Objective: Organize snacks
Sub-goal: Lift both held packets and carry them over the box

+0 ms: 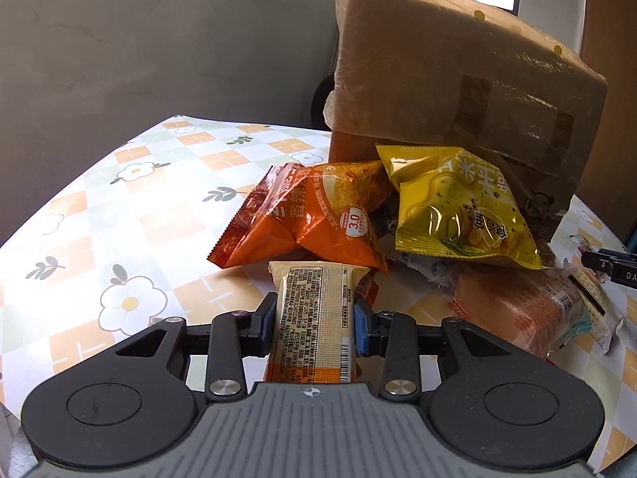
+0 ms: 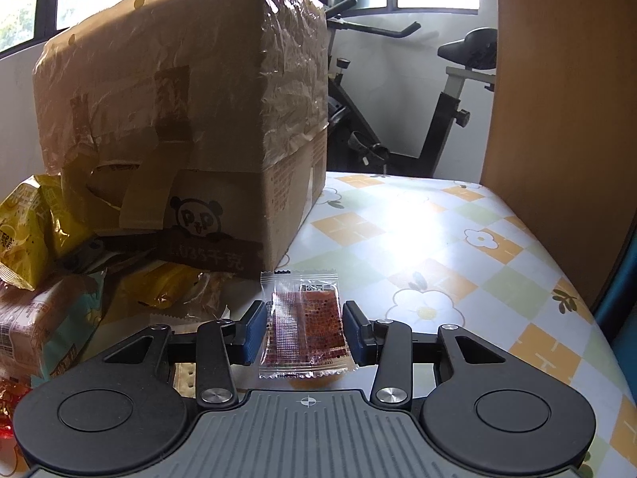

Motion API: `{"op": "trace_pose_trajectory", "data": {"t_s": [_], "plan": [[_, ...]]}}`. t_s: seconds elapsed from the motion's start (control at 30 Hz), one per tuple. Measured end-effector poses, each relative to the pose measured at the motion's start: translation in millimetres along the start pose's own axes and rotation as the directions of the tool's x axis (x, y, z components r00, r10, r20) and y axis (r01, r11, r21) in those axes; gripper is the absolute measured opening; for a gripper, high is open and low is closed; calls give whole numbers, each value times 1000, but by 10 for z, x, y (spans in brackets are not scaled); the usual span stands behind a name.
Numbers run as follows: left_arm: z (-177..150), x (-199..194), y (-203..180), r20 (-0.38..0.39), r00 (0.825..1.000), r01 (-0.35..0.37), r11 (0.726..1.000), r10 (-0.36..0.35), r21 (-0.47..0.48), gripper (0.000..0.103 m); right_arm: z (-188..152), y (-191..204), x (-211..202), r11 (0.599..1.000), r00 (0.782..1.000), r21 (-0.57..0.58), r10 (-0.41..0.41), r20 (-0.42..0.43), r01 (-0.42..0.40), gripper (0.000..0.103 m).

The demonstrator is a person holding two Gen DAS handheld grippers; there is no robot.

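Observation:
My left gripper (image 1: 315,303) is shut on a cream and orange snack bar packet (image 1: 314,342), printed back facing up, held just above the table. Ahead of it lie an orange chip bag (image 1: 310,215) and a yellow chip bag (image 1: 458,215), piled against a taped cardboard box (image 1: 458,79). My right gripper (image 2: 304,316) is shut on a small clear sachet (image 2: 314,330) with red-brown filling; both blue pads press its sides. It sits low over the tablecloth beside the box (image 2: 179,119).
A checked floral tablecloth (image 1: 119,219) covers the table. A wrapped bread pack (image 1: 517,310) and other wrappers lie by the box. The yellow bag (image 2: 24,231) shows left in the right wrist view. An exercise bike (image 2: 438,99) and a wooden panel (image 2: 557,99) stand beyond the table.

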State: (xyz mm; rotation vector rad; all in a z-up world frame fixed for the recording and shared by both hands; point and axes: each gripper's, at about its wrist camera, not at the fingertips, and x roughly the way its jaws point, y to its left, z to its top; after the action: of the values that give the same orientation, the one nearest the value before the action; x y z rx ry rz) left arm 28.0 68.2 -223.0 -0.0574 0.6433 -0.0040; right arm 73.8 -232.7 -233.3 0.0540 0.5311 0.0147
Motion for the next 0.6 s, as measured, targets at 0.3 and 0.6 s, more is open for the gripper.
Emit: {"op": "trace_pose_trajectory", "data": {"t_s": [0.3, 0.6], "plan": [[212, -104, 183, 54, 998, -18, 997, 22, -73, 40, 9, -75, -242, 999, 999, 44, -20, 47, 18, 39], [206, -268, 87, 60, 998, 25, 997, -21, -69, 40, 92, -59, -494, 994, 994, 102, 14, 105, -25, 39]]}}
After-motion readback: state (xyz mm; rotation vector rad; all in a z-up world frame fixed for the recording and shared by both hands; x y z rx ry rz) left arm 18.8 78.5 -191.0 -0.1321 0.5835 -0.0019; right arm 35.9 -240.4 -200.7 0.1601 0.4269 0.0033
